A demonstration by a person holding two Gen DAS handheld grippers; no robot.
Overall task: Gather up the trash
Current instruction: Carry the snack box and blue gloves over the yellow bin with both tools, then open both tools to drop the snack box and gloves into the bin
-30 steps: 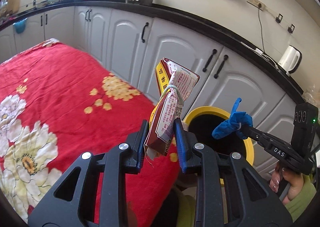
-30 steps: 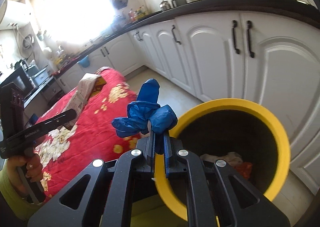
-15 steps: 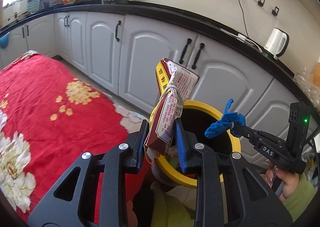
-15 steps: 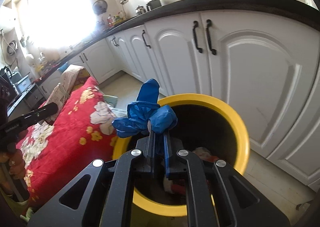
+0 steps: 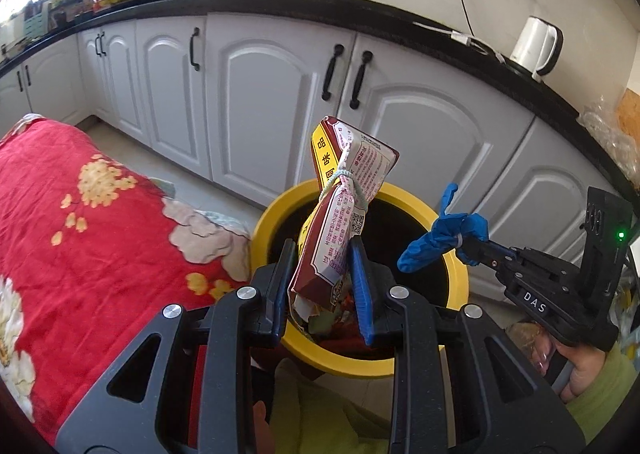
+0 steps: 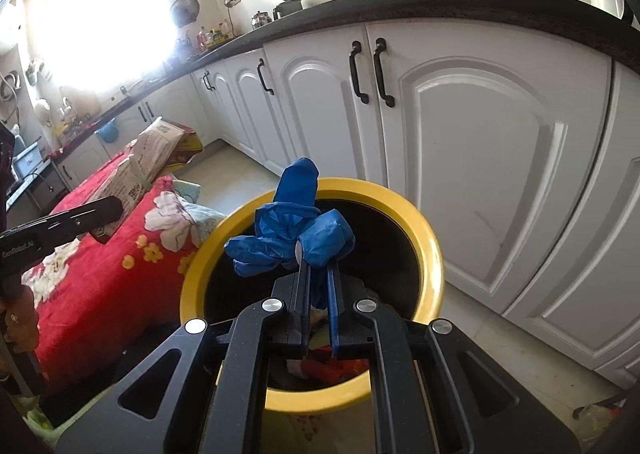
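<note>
My left gripper is shut on a red, yellow and white snack packet tied with a pale string; the packet stands up over the near rim of a yellow bin. In the right wrist view the same packet shows at the left, held by that gripper. My right gripper is shut on a crumpled blue glove, hanging above the yellow bin's dark opening. From the left wrist view the blue glove sits at the tips of the right gripper over the bin's right rim. Trash lies at the bin's bottom.
A red flowered cloth covers a surface left of the bin. White cabinets with black handles run behind it under a black counter carrying a white kettle. A hand in a green sleeve holds the right gripper.
Both grippers have swung away from the red cloth toward the bin. The packet and the glove now hang over its opening, and the bin looks larger and more central in both views.
</note>
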